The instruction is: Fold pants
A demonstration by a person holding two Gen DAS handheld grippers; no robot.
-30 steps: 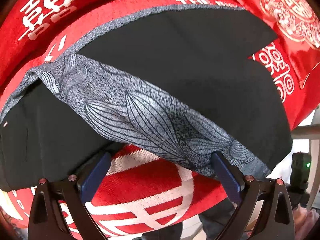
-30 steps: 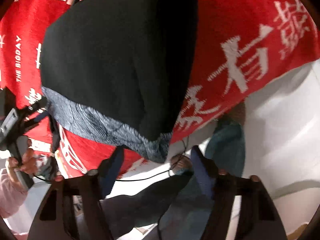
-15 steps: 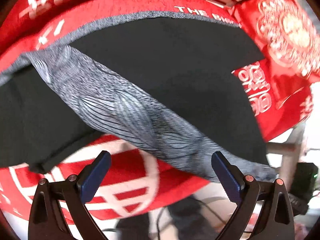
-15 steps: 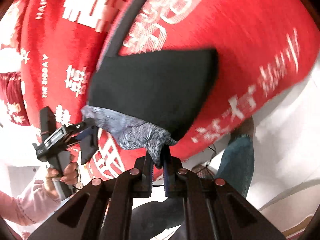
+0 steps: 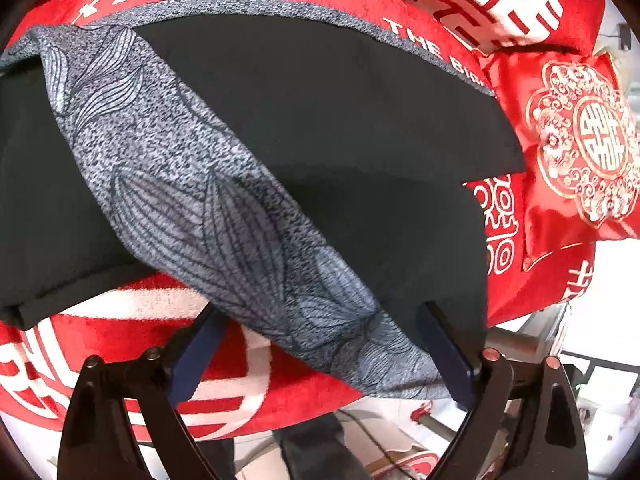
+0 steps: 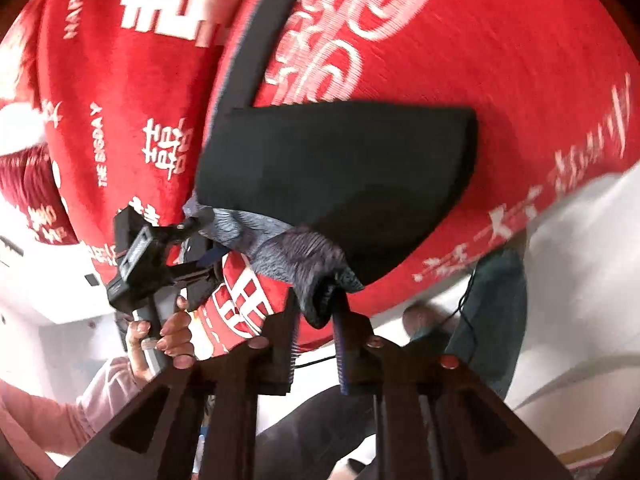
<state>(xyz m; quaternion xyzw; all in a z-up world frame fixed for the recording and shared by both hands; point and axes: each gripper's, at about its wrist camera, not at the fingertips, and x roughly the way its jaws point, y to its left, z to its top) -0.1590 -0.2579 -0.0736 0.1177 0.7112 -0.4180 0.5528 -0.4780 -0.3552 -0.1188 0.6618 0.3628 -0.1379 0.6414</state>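
Observation:
Black pants with a grey leaf-patterned waistband lie on a red blanket. My left gripper is open, its blue fingers on either side of the waistband's lower edge. In the right wrist view my right gripper is shut on the grey waistband corner and holds it lifted, with the black pants hanging off it. The left gripper shows there too, at the waistband's other end.
The red blanket with white characters covers the bed. A red embroidered pillow lies at the right. The bed's front edge is just below both grippers, with floor, cables and a person's legs beyond.
My right gripper closed on the waistband corner and lifted it. My left gripper stayed open and moved in closer, straddling the waistband.

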